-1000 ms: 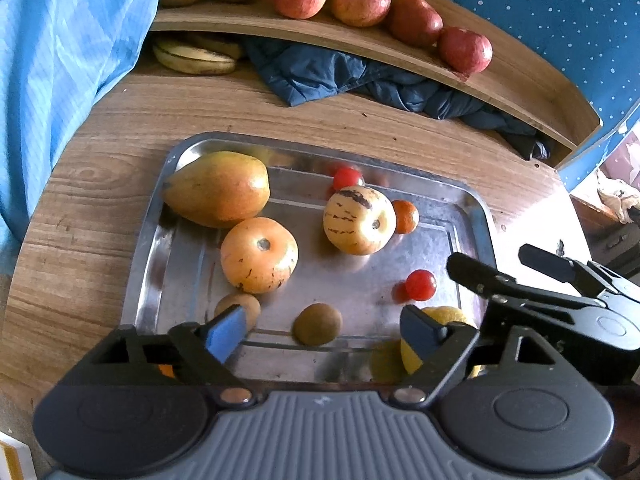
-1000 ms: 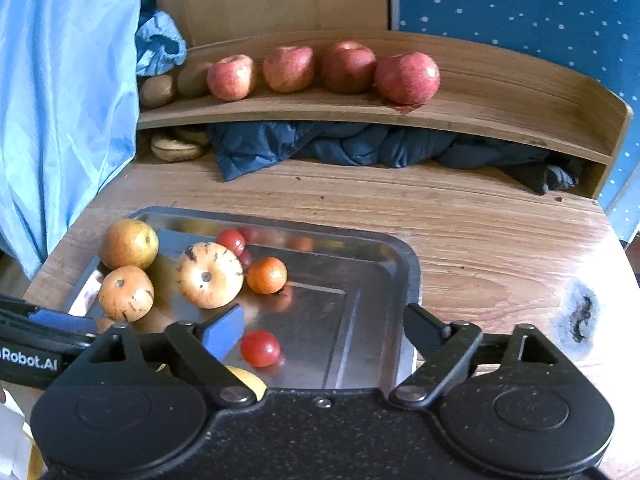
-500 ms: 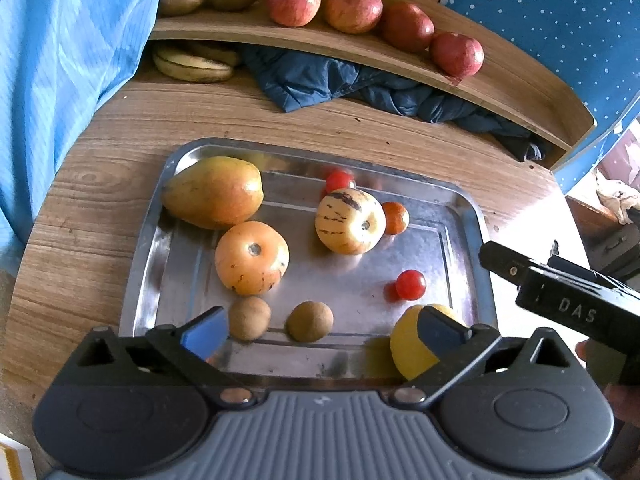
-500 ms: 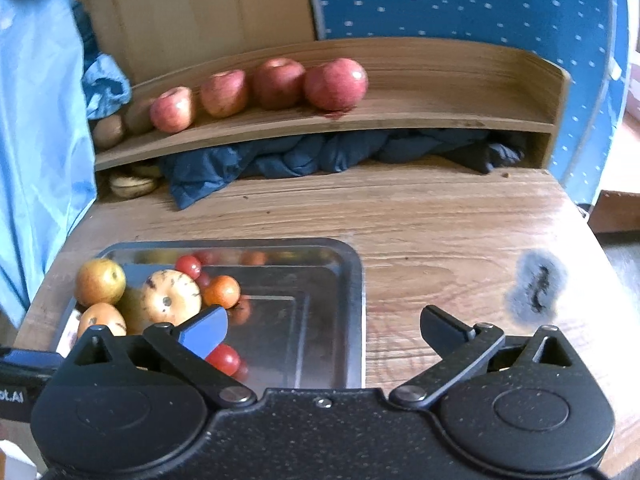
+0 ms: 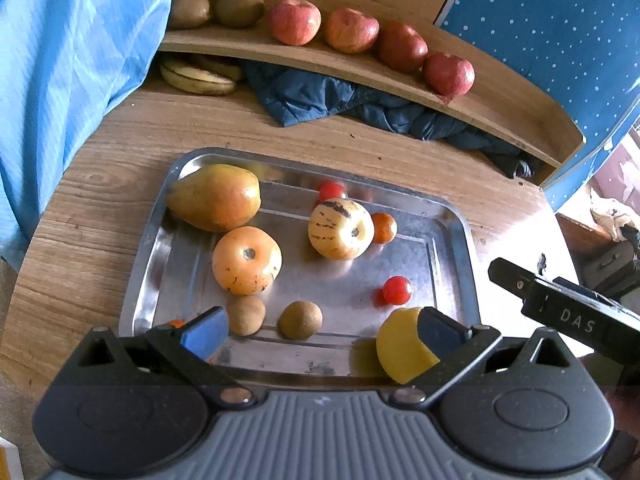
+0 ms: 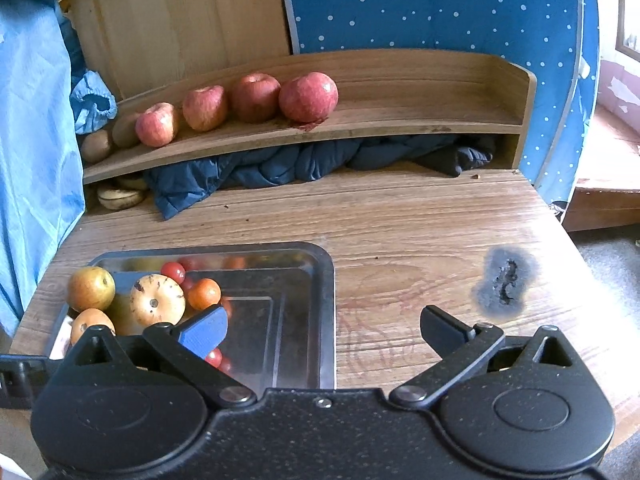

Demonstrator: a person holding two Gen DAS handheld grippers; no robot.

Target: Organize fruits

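Four apples [image 5: 372, 42] are lined on the shelf [image 6: 400, 120], the tray [image 5: 460, 240] is still full (both tongs [image 5: 320, 328] [image 6: 324, 330] spread, empty).

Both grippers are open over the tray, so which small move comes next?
Probably ease the left gripper forward and down onto the small brown kiwi. It lies free on the steel tray between the open jaws, and two brown kiwis already sit on the wooden shelf.
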